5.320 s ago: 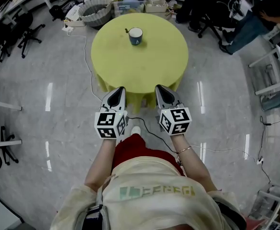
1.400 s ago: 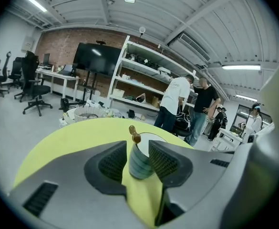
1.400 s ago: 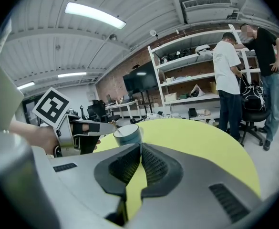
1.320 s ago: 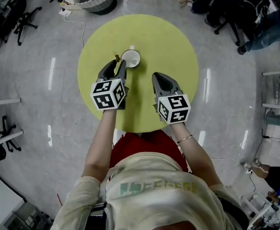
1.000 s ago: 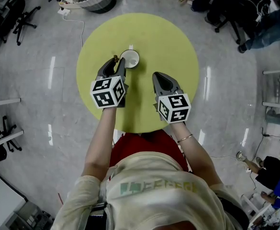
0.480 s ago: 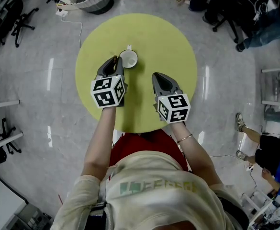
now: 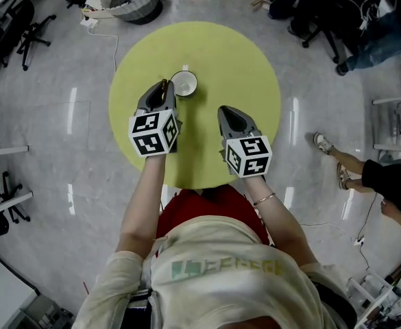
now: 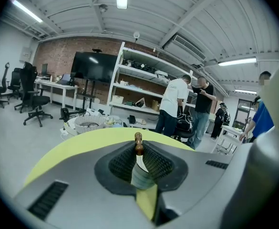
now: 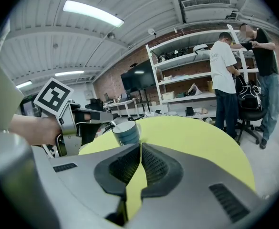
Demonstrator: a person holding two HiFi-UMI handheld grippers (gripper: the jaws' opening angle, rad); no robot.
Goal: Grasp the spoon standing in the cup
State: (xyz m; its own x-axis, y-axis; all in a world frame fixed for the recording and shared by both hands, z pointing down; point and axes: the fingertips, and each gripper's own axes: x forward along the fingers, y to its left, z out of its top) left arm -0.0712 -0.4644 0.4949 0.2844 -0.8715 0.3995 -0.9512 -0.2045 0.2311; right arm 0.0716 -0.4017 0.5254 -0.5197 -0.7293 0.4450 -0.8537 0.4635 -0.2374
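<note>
Pinching the spoon [image 8: 141, 173] between its ribbed pads, the left gripper [image 8: 138, 151] has just been closing, and in its own view the jaws now press on the pale shaft from both sides. The brown knob at the spoon's end sticks out just past the fingertips. The lower end runs down out of sight behind the pads. No cup shows ahead of these jaws, only the table [image 8: 82, 142].

In the right gripper view, the right gripper [image 9: 141, 149] has its jaws pressed together with nothing between them. The cup [image 9: 128, 133] stands just beyond their tips, slightly to the left, and the left gripper is at the cup's far side. No spoon can be made out standing in the cup from here.

In the head view, the left gripper's tips sit right beside the cup's left rim, while the right gripper's tips hang back, apart from it. The spoon is too small to pick out there.

By my reading, the grasp itself is made. Whether the spoon's bowl is clear of the cup I cannot tell, so at most a firm hold and a lift remain.
</note>
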